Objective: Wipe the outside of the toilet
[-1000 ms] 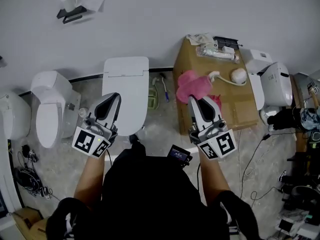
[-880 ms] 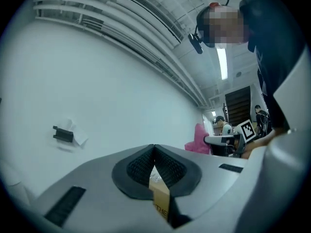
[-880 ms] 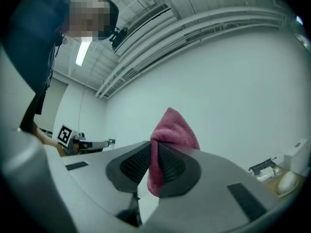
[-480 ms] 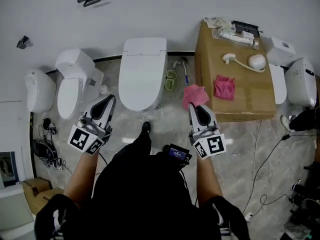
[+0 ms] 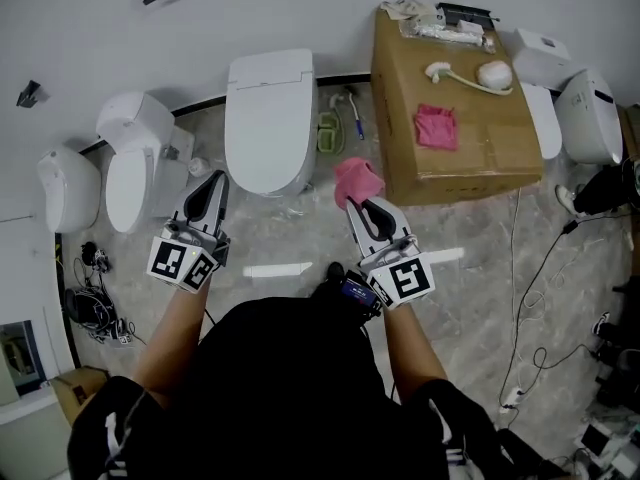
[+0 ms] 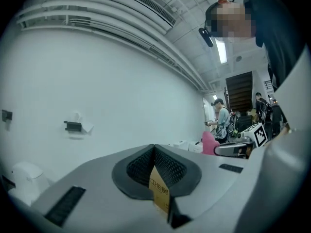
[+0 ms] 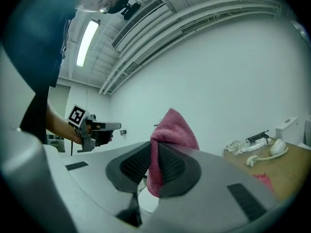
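Note:
A white toilet [image 5: 264,120] with its lid down stands against the wall, ahead of me between my two grippers. My right gripper [image 5: 360,206] is shut on a pink cloth [image 5: 357,180], which sticks up from its jaws [image 7: 171,130]; it hangs over the floor to the right of the toilet bowl. My left gripper [image 5: 212,190] is shut with nothing but a small tan label between its pads [image 6: 159,188], and it sits just left of the toilet's front. Neither gripper touches the toilet.
A cardboard box [image 5: 455,158] to the right carries a second pink cloth [image 5: 435,126], a white handheld sprayer [image 5: 478,74] and packets. A toilet brush [image 5: 352,114] lies between toilet and box. More white toilets [image 5: 128,168] stand left and right [image 5: 588,113]. Cables trail at the right.
The view has pulled back and shifted, so the toilet now sits higher in view. My right gripper has carried the pink cloth left, away from the box and closer to the toilet.

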`<state>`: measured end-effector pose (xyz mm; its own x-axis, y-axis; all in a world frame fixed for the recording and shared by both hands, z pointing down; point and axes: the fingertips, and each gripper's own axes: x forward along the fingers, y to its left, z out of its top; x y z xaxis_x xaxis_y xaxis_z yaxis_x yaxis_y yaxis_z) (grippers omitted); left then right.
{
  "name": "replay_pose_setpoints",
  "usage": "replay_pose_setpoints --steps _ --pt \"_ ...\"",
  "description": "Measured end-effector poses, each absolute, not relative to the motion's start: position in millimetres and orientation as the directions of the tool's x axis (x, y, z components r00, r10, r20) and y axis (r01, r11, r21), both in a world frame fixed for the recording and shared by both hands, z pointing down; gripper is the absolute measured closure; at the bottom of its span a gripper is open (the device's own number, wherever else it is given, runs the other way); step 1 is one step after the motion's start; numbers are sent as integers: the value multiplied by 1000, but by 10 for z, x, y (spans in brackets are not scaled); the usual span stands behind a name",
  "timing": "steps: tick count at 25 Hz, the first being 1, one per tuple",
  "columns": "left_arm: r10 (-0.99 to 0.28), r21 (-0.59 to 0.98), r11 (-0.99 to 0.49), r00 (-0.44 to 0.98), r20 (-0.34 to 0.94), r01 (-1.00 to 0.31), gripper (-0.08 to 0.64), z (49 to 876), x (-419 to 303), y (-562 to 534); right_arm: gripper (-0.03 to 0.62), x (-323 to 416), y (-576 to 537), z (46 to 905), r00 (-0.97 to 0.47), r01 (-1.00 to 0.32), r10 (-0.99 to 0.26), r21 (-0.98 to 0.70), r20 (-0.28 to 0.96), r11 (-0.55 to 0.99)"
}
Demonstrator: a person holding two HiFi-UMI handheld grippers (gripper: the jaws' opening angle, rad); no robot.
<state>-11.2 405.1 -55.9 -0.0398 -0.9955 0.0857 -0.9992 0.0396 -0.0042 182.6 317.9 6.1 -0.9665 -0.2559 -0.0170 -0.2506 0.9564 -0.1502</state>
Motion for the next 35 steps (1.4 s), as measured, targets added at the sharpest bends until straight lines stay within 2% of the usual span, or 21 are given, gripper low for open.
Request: replay_pose_setpoints --steps 4,8,13,17,24,31,35 --pt "-997 24 49 -47 68 -999 546 -429 -79 4557 531 1862 3633 10 -971 -232 -238 -217 -3 948" --pt "-998 64 57 -56 14 -996 546 -417 -34 5181 531 1849 4093 -109 -966 -256 -257 -205 22 945" --pt "-998 72 68 -68 2 -995 546 -399 19 6043 532 1839 4827 -212 -963 -267 -261 -130 63 955" --pt "-997 98 76 -76 3 -992 546 -301 108 6698 531 1942 5407 -149 -951 -301 -286 -135 122 944" --pt "-994 199 81 -65 88 -977 546 166 330 7552 531 2218 6260 50 -937 -311 -277 -150 211 938" --pt "-993 165 97 -86 76 -982 546 26 626 7678 531 2512 6397 -116 -941 -315 -294 -120 169 941" --pt "-993 97 107 -102 63 -989 546 -158 796 7708 531 2524 6551 -215 -964 -250 -238 -94 123 964"
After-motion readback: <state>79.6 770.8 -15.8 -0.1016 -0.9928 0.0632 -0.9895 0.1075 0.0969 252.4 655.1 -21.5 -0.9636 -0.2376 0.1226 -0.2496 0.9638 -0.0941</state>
